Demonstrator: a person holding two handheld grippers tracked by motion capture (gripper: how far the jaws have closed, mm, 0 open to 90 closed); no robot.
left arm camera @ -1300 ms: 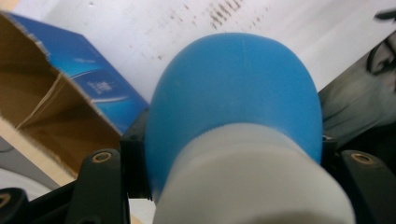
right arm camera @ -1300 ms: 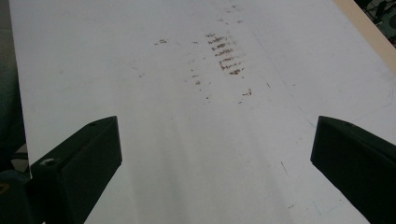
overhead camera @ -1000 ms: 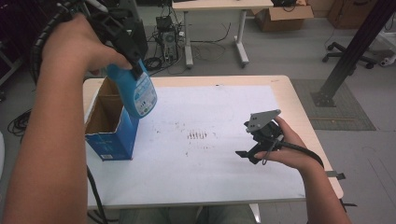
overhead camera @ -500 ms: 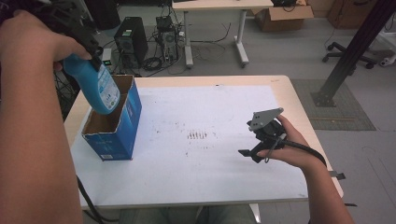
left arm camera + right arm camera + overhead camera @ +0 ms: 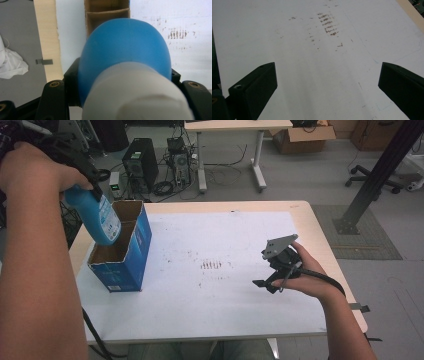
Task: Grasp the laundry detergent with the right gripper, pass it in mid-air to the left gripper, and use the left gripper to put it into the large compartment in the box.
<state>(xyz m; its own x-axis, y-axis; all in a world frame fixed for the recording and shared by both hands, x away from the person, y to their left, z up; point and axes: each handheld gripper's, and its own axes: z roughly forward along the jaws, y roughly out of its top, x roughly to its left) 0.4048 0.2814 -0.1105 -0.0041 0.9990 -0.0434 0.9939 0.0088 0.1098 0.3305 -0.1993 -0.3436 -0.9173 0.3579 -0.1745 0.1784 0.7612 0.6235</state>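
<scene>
A blue bottle (image 5: 103, 223) with a white cap (image 5: 135, 95) hangs tilted over the open top of a blue cardboard box (image 5: 125, 257) at the table's left. My left gripper (image 5: 86, 185) is shut on the bottle near its neck. In the left gripper view the bottle (image 5: 125, 47) hides most of the box (image 5: 107, 12) below, whose brown divider shows. My right gripper (image 5: 265, 285) rests low over the white table cover (image 5: 312, 62) at the right, its jaws wide apart with nothing between them (image 5: 324, 87).
The wooden table edge (image 5: 320, 235) frames the white cover, which carries dark smudges (image 5: 215, 265) at its middle. Behind the table are computer towers (image 5: 135, 162), another table (image 5: 235, 125), a cardboard box (image 5: 300, 132) and a black post (image 5: 375, 180).
My left gripper has carried the bottle leftward and slightly down, from the box's right side to above its opening. The right gripper and the box have stayed put.
</scene>
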